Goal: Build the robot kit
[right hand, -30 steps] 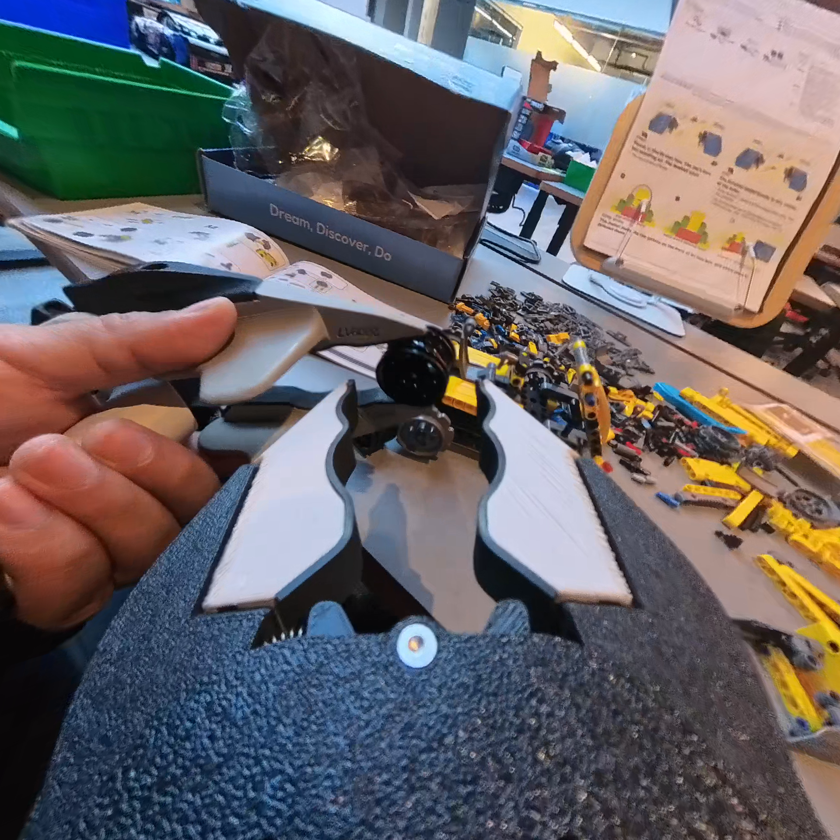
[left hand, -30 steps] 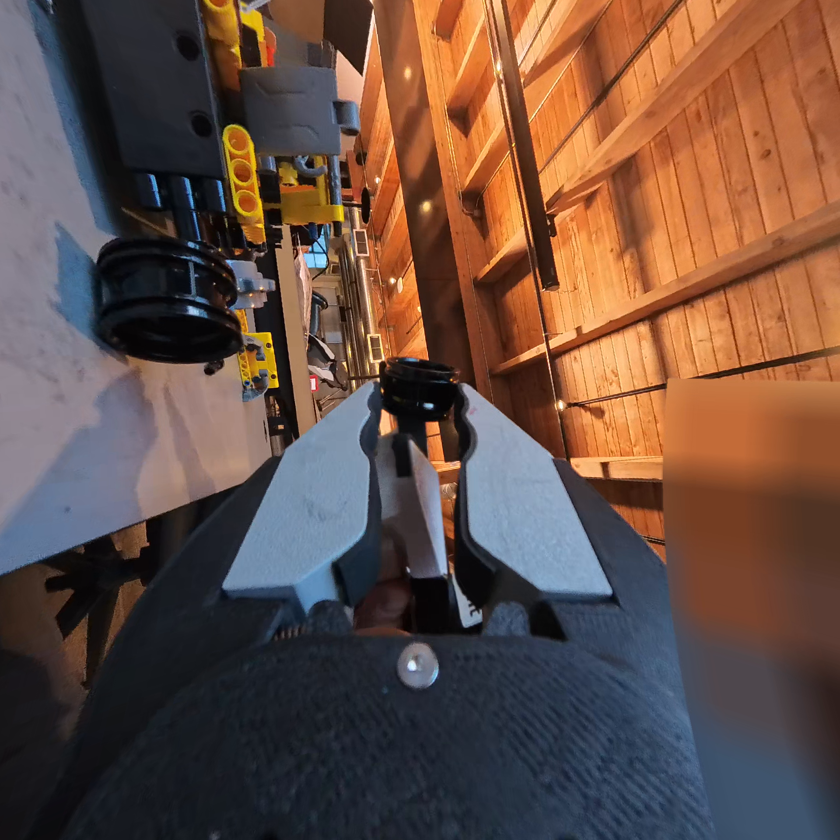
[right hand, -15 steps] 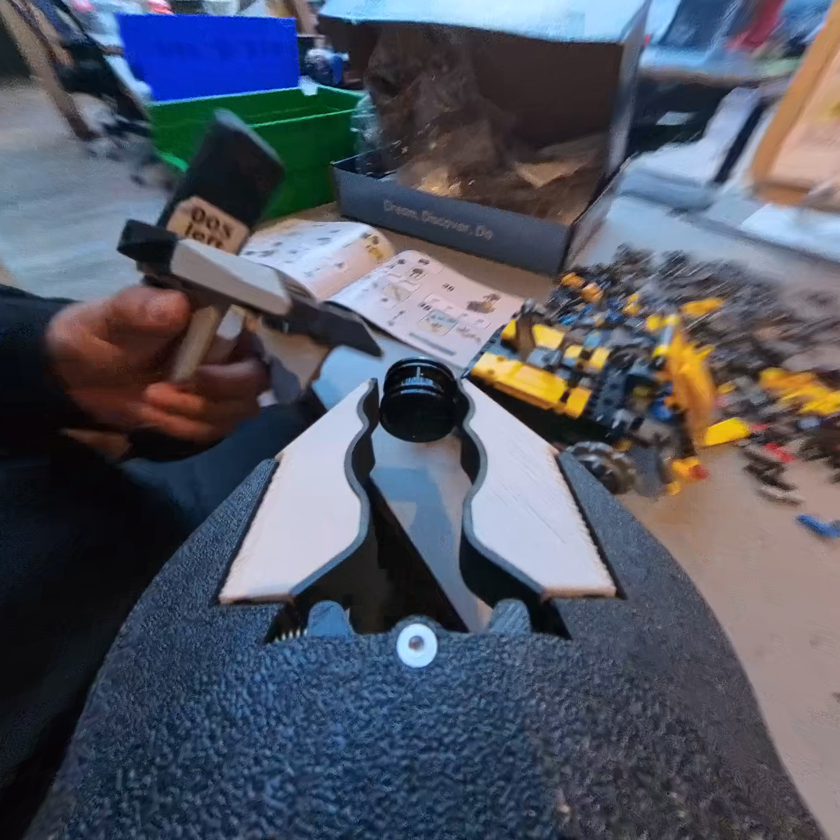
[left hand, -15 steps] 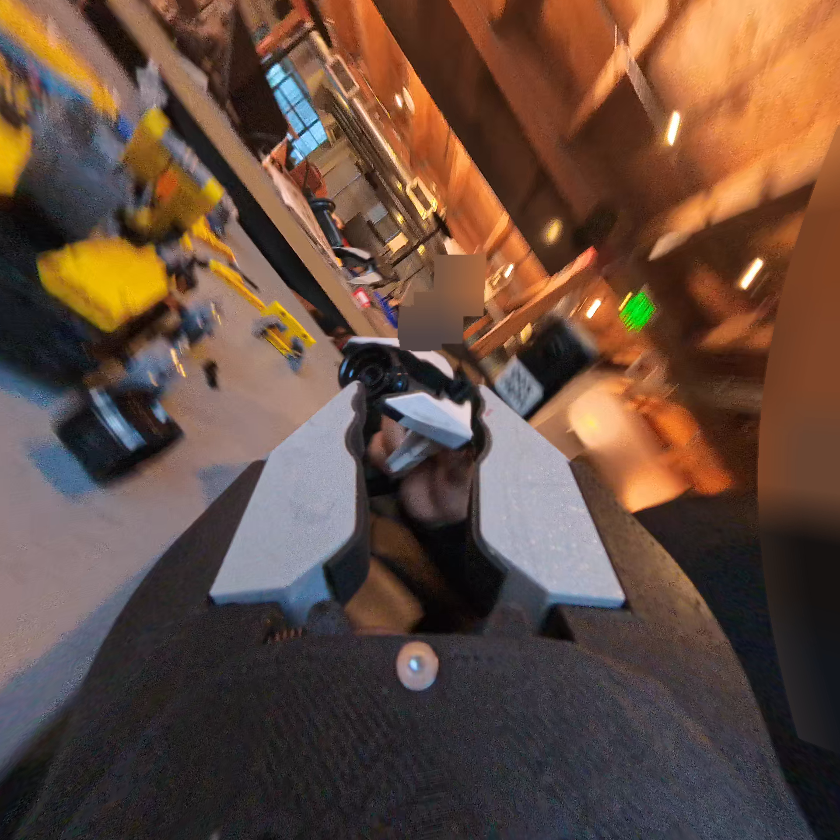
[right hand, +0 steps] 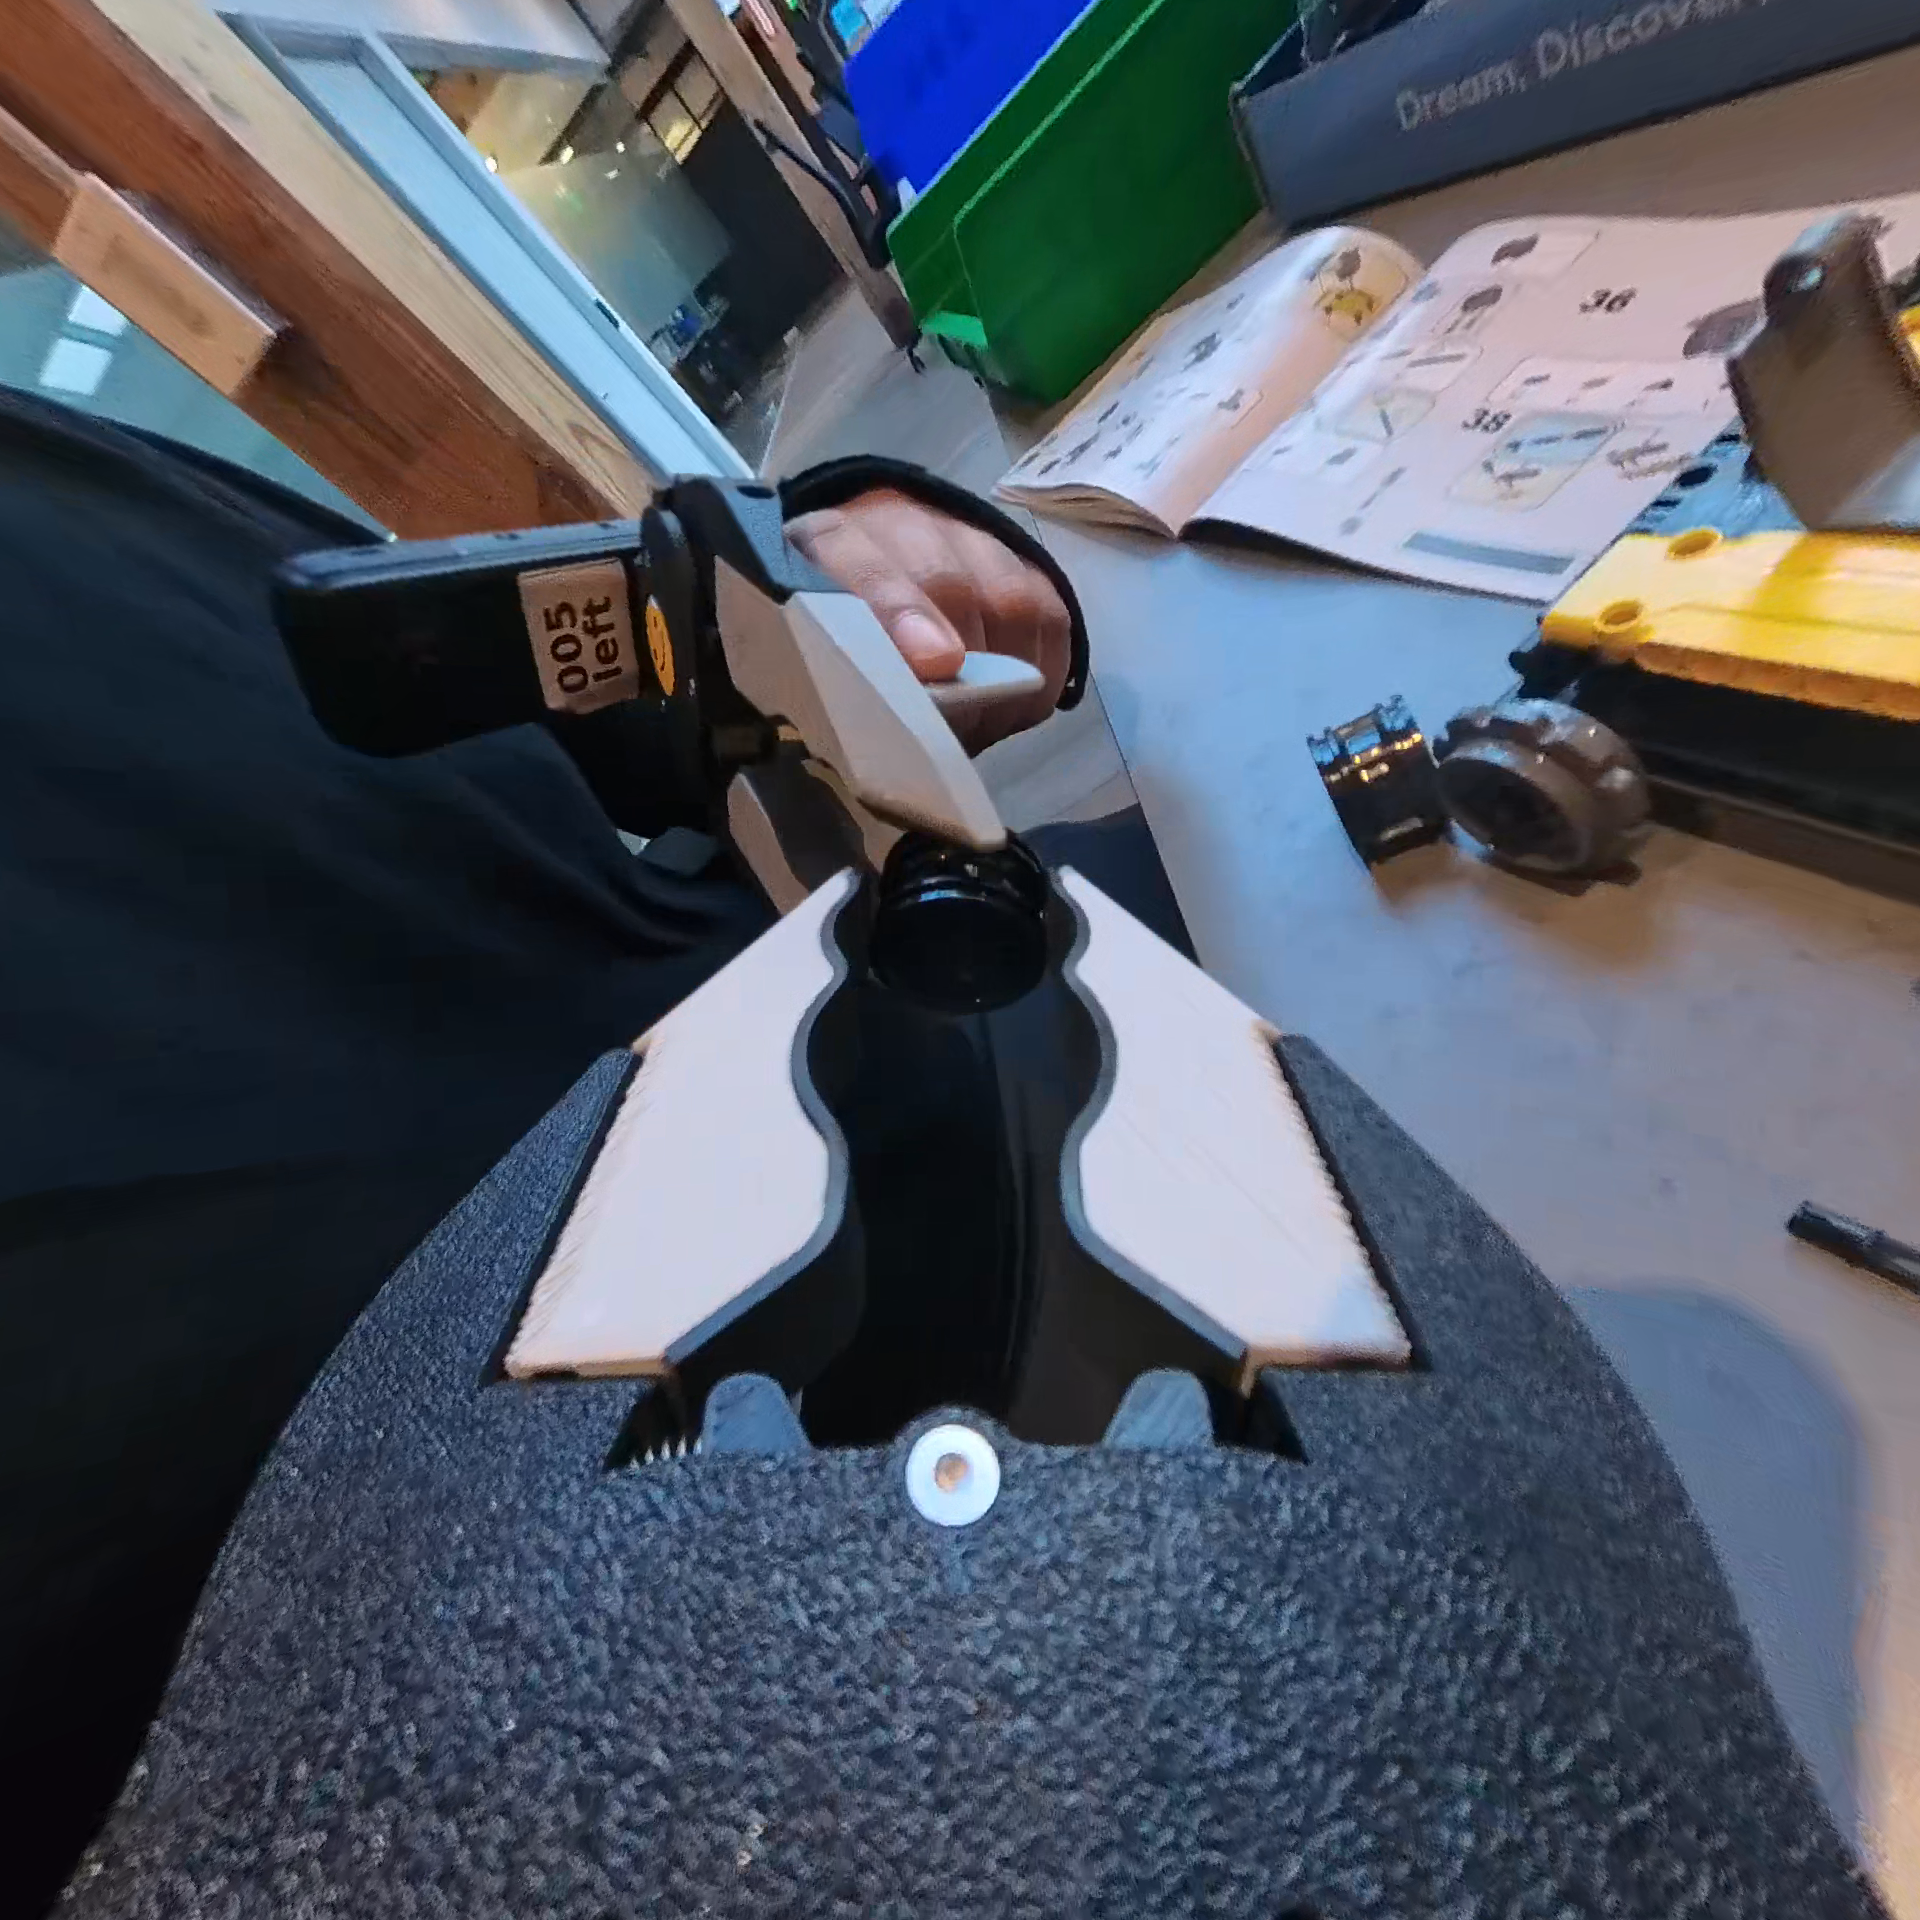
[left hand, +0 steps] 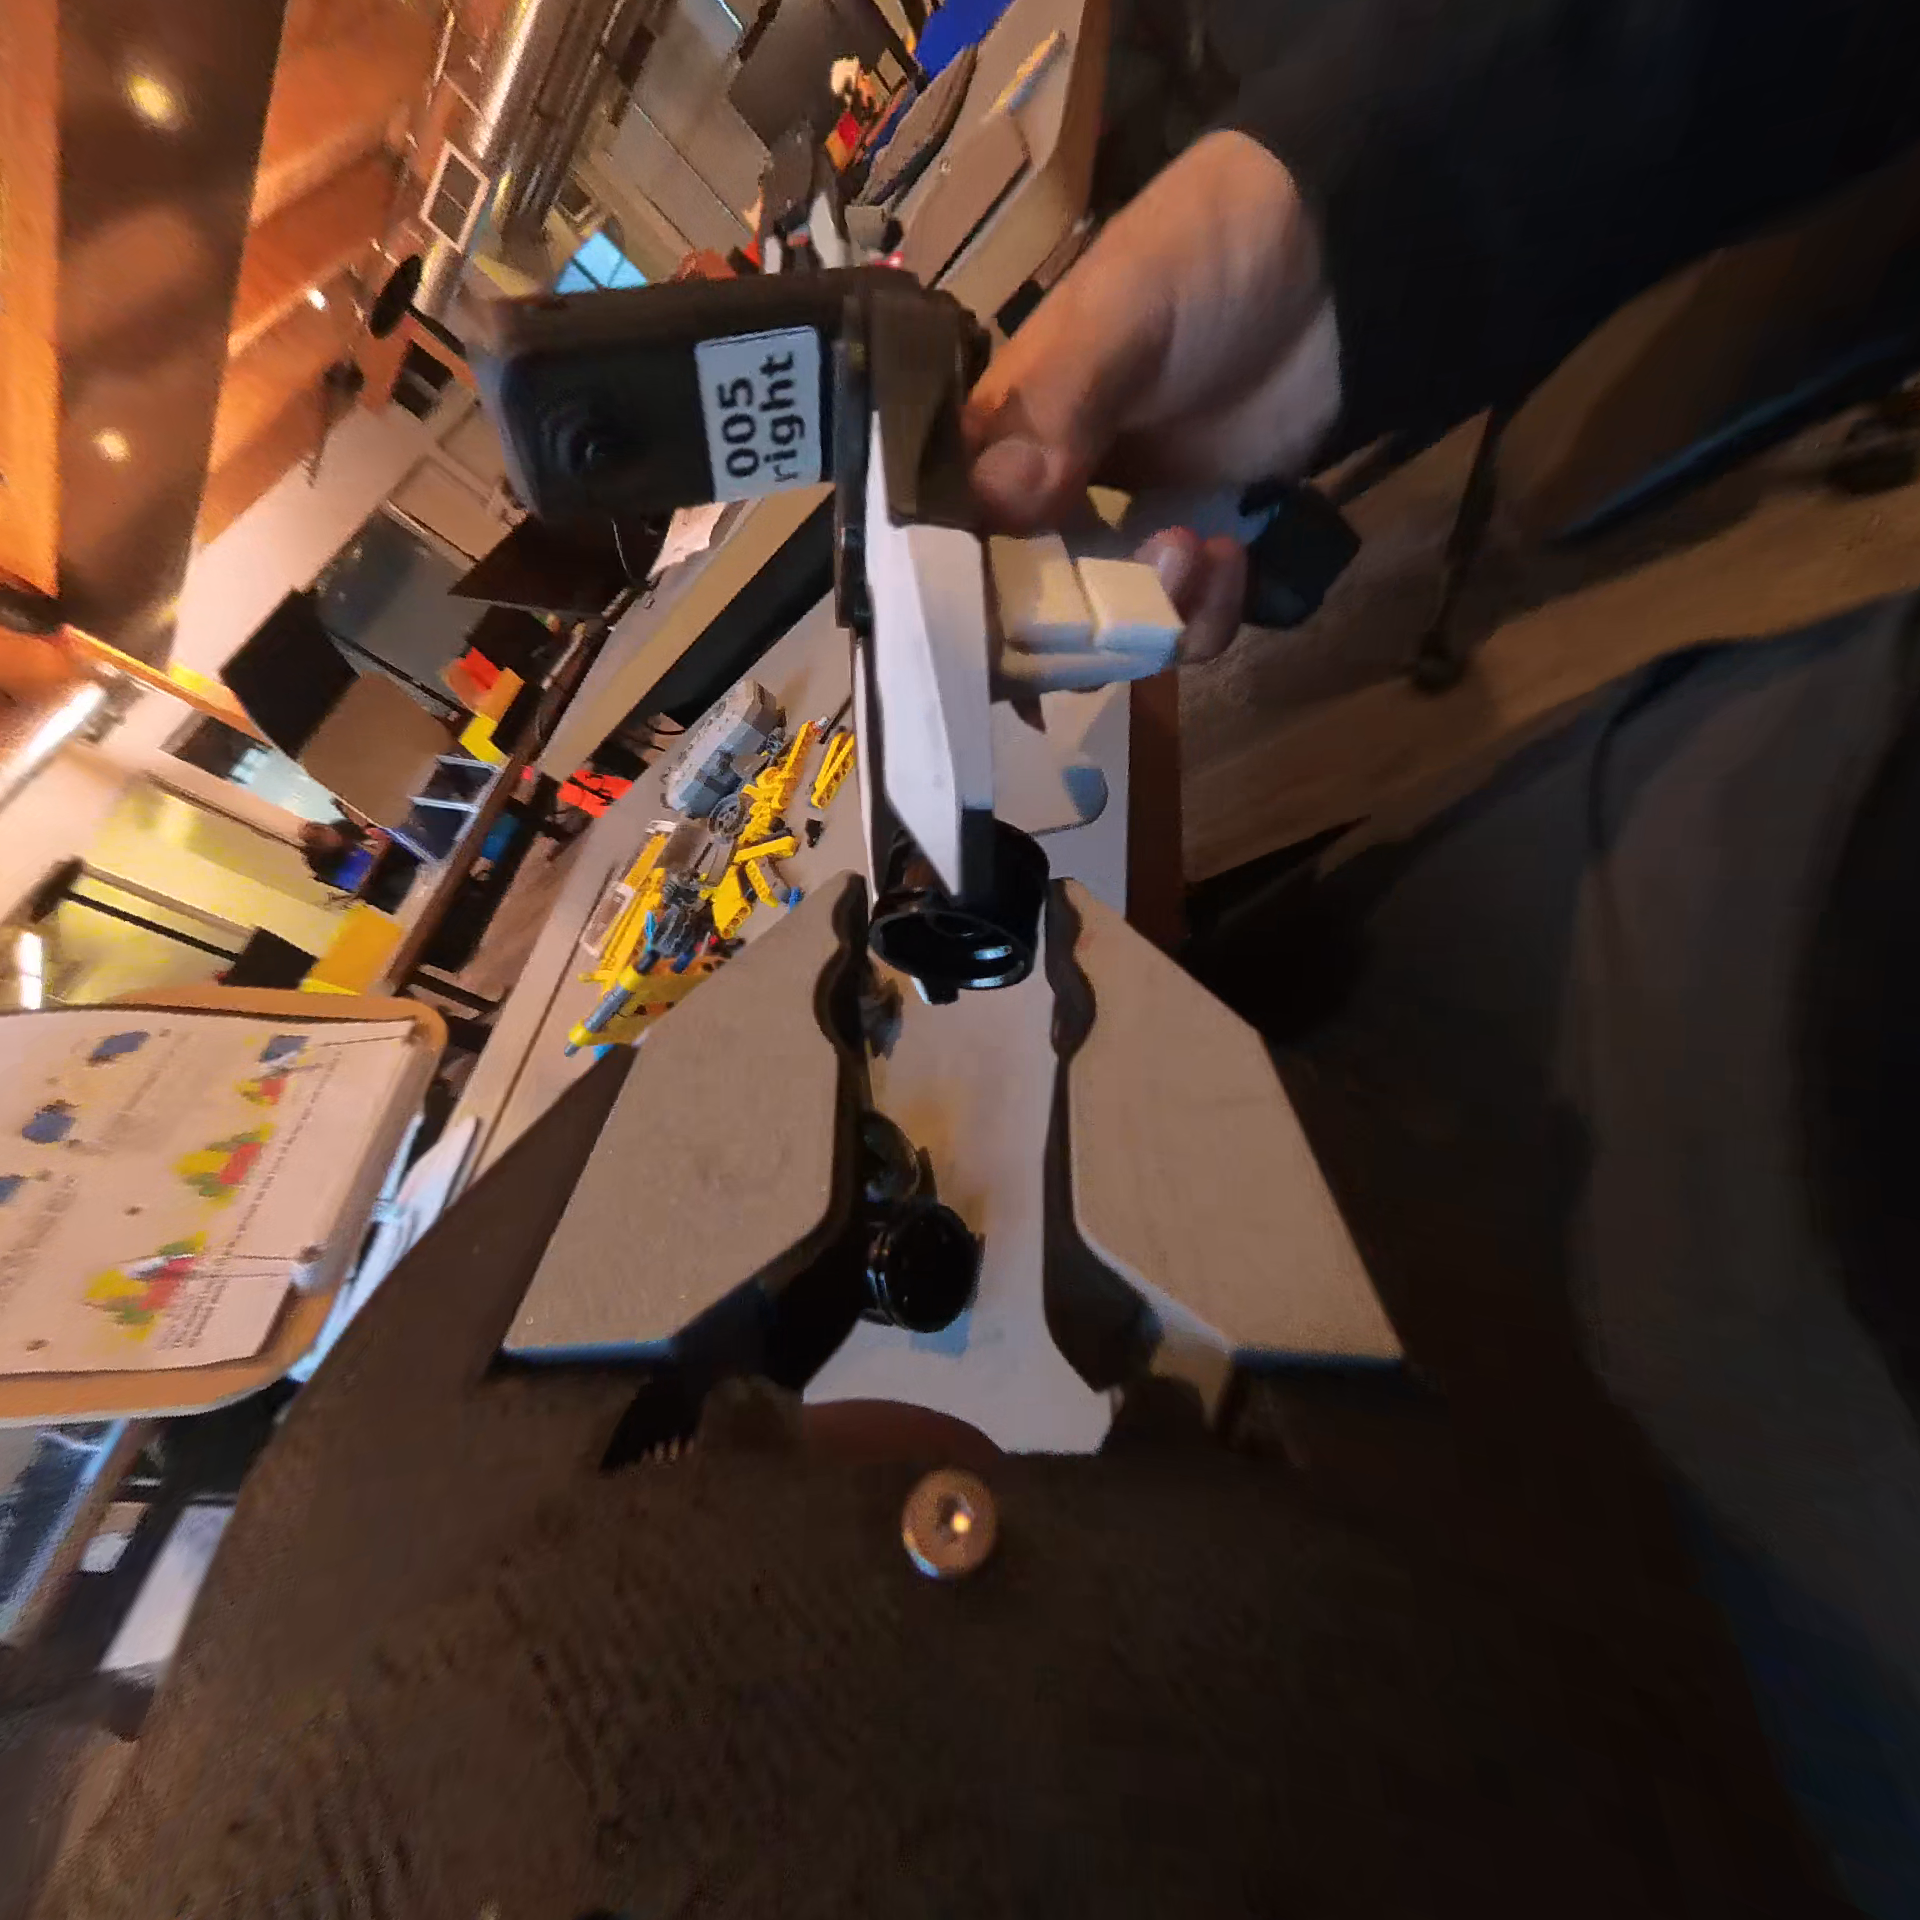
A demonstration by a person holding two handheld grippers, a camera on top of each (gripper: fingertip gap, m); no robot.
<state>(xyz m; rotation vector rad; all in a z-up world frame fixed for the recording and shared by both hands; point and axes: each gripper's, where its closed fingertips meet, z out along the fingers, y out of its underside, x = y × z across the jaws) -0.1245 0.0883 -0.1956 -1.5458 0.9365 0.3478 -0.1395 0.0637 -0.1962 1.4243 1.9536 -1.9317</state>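
Note:
A small black wheel rim [right hand: 961, 925] is held in the air off the table's near edge. My right gripper [right hand: 956, 883] is shut on it, one fingertip on each side. My left gripper [left hand: 951, 904] comes in from the other side and also closes on the same rim [left hand: 956, 930]. In the right wrist view its upper finger [right hand: 894, 717] rests on the rim's top. In the left wrist view the right gripper's finger [left hand: 925, 707] reaches down onto the rim. A person's hand [left hand: 1143, 343] grips each handle.
On the grey table [right hand: 1455, 1039] lie a second black rim [right hand: 1371, 769], a grey tyre [right hand: 1538, 800], a yellow brick vehicle [right hand: 1745, 623], an open booklet [right hand: 1403, 395] and a black pin [right hand: 1860, 1247]. A green bin [right hand: 1060, 208] stands behind. A sheet on a wooden stand [left hand: 187, 1174] is at left. The grippers are tip to tip, or close to it.
The left gripper held the rim, then opened and drew back while the right gripper took it. Now the left gripper has swung back and closed on the rim again.

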